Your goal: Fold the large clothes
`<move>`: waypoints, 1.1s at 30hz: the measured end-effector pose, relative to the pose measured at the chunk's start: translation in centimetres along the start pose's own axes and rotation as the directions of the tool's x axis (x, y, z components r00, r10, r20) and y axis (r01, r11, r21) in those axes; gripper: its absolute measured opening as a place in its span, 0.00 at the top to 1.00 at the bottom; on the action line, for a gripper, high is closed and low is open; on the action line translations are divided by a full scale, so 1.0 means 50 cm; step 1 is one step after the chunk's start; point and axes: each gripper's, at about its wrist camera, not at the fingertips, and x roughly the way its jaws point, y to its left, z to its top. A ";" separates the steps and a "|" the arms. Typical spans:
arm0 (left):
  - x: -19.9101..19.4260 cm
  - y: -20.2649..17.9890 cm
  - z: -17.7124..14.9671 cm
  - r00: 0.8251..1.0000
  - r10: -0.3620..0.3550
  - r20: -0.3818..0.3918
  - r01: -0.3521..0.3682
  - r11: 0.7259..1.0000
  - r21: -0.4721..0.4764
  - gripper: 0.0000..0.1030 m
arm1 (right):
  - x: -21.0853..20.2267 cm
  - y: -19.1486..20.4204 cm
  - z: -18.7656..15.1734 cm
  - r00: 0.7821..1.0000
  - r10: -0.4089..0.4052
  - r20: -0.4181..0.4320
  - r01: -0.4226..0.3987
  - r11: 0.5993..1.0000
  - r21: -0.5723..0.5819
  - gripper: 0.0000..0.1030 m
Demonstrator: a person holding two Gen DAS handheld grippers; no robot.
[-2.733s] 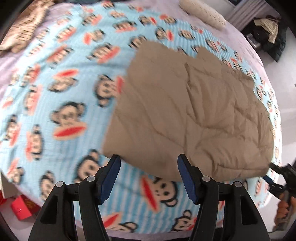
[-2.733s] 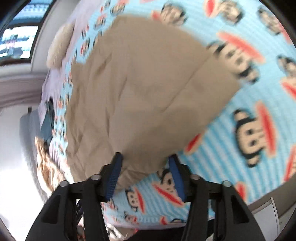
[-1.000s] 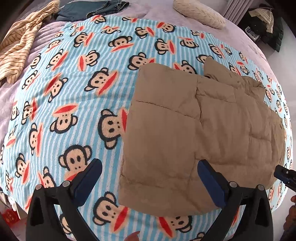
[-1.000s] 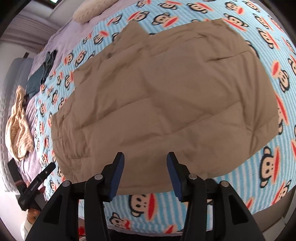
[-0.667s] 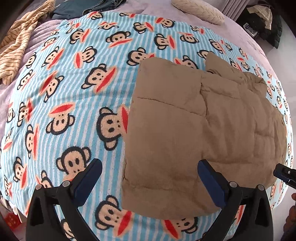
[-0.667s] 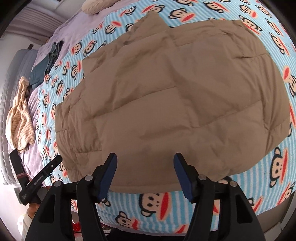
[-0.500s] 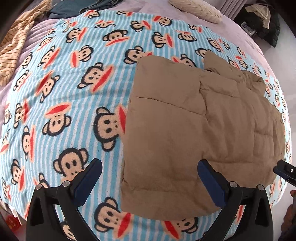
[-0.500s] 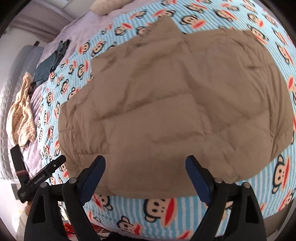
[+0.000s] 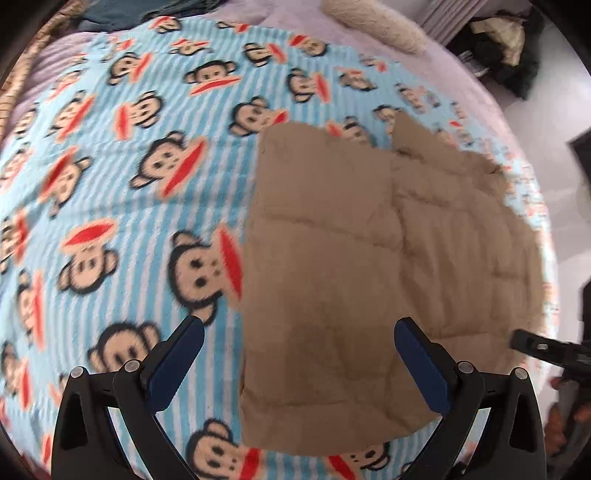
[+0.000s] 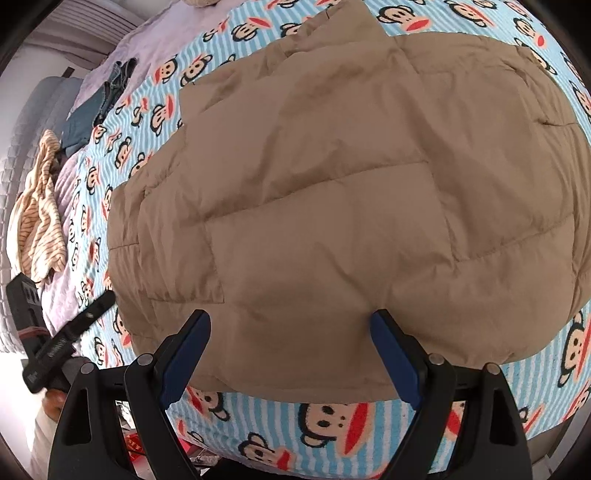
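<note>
A tan quilted puffer jacket (image 9: 351, 280) lies folded flat on a blue striped monkey-print blanket (image 9: 140, 192). It fills most of the right wrist view (image 10: 351, 206). My left gripper (image 9: 299, 363) is open and empty, hovering over the jacket's near left corner. My right gripper (image 10: 291, 356) is open wide and empty, hovering over the jacket's near edge. The right gripper's tip shows at the right edge of the left wrist view (image 9: 535, 347). The left gripper's tip shows at the left of the right wrist view (image 10: 70, 336).
A cream pillow (image 9: 376, 26) lies at the head of the bed. A striped beige garment (image 10: 40, 218) and dark jeans (image 10: 99, 107) lie on the lilac sheet beside the blanket. Dark clutter (image 9: 506, 48) sits on the floor past the bed.
Both grippers have opened wide and let go of the jacket, which now lies flat. The left gripper has dropped a little closer to the near left corner.
</note>
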 end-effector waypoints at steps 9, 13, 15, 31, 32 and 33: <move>0.095 0.077 0.043 0.956 -0.255 -0.144 0.253 0.967 -0.032 0.00 | 0.018 0.007 0.003 1.000 -0.027 -0.012 0.027 0.999 -0.019 0.12; 0.153 0.045 0.051 0.929 -0.312 -0.201 0.315 0.949 -0.015 0.00 | 0.024 0.008 0.004 0.999 -0.038 -0.016 0.038 0.999 -0.025 0.12; 0.171 0.017 0.053 0.914 -0.342 -0.219 0.350 0.937 -0.001 0.00 | 0.026 0.010 0.004 0.999 -0.043 -0.017 0.043 0.999 -0.026 0.12; 0.147 -0.055 0.054 0.870 -0.433 -0.236 0.445 0.895 0.000 0.70 | -0.055 -0.009 0.065 0.987 -0.063 0.146 0.067 0.997 -0.026 0.59; 0.132 -0.066 0.054 0.872 -0.434 -0.227 0.448 0.894 0.012 0.70 | -0.051 -0.011 0.075 0.985 -0.076 0.153 0.082 0.996 -0.033 0.71; 0.116 -0.077 0.053 0.874 -0.435 -0.217 0.450 0.893 0.022 0.70 | -0.044 -0.014 0.088 0.984 -0.083 0.159 0.091 0.995 -0.043 0.82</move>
